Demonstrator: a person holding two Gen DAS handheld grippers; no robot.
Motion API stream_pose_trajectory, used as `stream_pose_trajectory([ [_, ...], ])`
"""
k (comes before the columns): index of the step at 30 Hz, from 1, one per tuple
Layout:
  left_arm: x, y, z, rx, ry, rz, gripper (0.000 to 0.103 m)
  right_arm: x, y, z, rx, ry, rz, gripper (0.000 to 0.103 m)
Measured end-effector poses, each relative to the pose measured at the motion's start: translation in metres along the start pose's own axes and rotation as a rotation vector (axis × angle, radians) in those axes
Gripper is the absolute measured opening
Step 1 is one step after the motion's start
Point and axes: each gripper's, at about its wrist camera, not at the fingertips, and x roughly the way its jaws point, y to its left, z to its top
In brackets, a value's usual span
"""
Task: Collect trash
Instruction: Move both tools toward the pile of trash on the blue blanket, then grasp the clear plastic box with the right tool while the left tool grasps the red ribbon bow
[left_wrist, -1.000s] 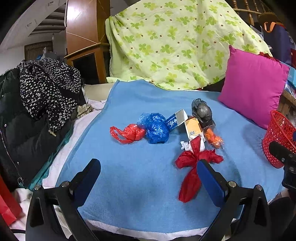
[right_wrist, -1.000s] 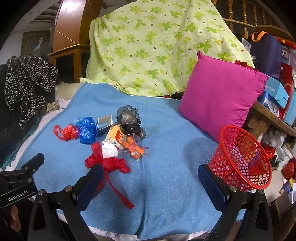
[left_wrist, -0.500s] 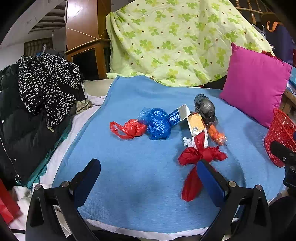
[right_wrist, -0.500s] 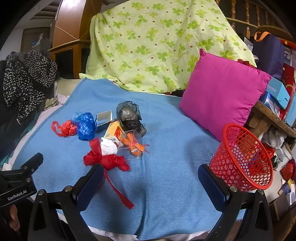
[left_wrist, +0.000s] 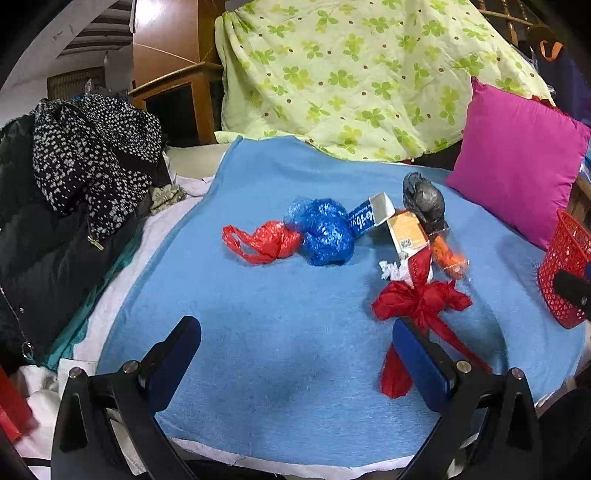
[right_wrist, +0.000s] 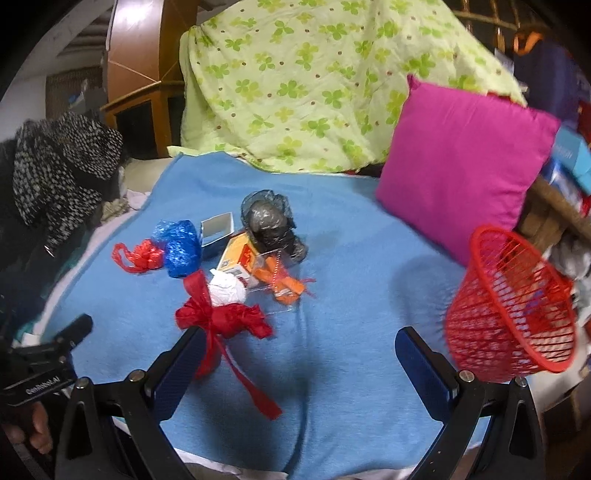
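Blue blanket (left_wrist: 280, 332): one, filling the centre and lower half of both views; all the trash lies on it.
Green clover-print quilt (left_wrist: 362, 74): one, heaped at top centre.
Dark coats (left_wrist: 66, 192): a pile at the left edge, with one black-and-white speckled garment (left_wrist: 92, 158) on top.
Magenta pillow (right_wrist: 461, 162): one, upper right, leaning at the blanket's far edge.
Red mesh basket (right_wrist: 513, 306): one, right edge of the right wrist view, tilted, its mouth facing up and left.
Trash, counted: eight pieces in one cluster at frame centre, well apart from the basket.
Red ribbon bow (left_wrist: 421, 299): one, nearest piece, its tails trailing toward the lower edge.
Blue plastic bag (left_wrist: 325, 236): one, crumpled, touching the red plastic bag (left_wrist: 266, 240), also one, on its left.
Dark grey bag (right_wrist: 269, 225): one, knotted, at the far side of the cluster.
Cartons: two; a blue-and-white open box (left_wrist: 373, 214) with white writing too small to read, and an orange box (left_wrist: 408, 230) bearing a QR code.
Orange wrapper in clear film (right_wrist: 284, 277): one, right of the orange box.
White paper wad (right_wrist: 227, 290): one, just behind the bow.
Left gripper (left_wrist: 295, 349): jaws spread wide over bare blanket, holding nothing; its body in the right wrist view's lower left reads "GenRobot.AI".
Right gripper (right_wrist: 299, 354): jaws spread wide, empty, the left finger overlapping the bow's tail in view.
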Motion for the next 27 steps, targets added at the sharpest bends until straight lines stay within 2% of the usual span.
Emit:
stream_pose_trajectory([
  [2, 0.006, 0.001, -0.004, 0.008, 0.002, -0.009, 0.103, 0.011, -0.008, 0.001, -0.011, -0.016, 0.017, 0.103],
  [6, 0.018, -0.002, -0.008, 0.026, 0.014, -0.05, 0.103, 0.037, -0.023, 0.006, 0.017, 0.01, 0.078, 0.103],
  [9, 0.026, -0.007, -0.007, 0.028, 0.029, -0.116, 0.103, 0.058, -0.03, 0.013, 0.016, 0.059, 0.122, 0.103],
  [13, 0.042, -0.017, -0.002, 0.025, 0.053, -0.198, 0.103, 0.093, -0.035, 0.025, 0.049, 0.119, 0.236, 0.101],
  [16, 0.056, -0.024, 0.004, 0.022, 0.075, -0.25, 0.103, 0.115, -0.039, 0.029, 0.08, 0.164, 0.3, 0.089],
  [18, 0.065, -0.031, 0.008, 0.027, 0.079, -0.289, 0.103, 0.131, -0.043, 0.03, 0.108, 0.202, 0.332, 0.078],
  [19, 0.07, -0.036, 0.01, 0.03, 0.084, -0.317, 0.102, 0.137, -0.044, 0.03, 0.125, 0.217, 0.351, 0.078],
  [23, 0.085, -0.053, 0.015, 0.038, 0.107, -0.427, 0.095, 0.156, -0.052, 0.033, 0.211, 0.257, 0.421, 0.077],
  [26, 0.094, -0.065, 0.016, 0.059, 0.133, -0.459, 0.089, 0.171, -0.055, 0.037, 0.27, 0.278, 0.45, 0.078],
  [27, 0.098, -0.068, 0.017, 0.066, 0.143, -0.463, 0.084, 0.176, -0.055, 0.038, 0.278, 0.288, 0.447, 0.077],
])
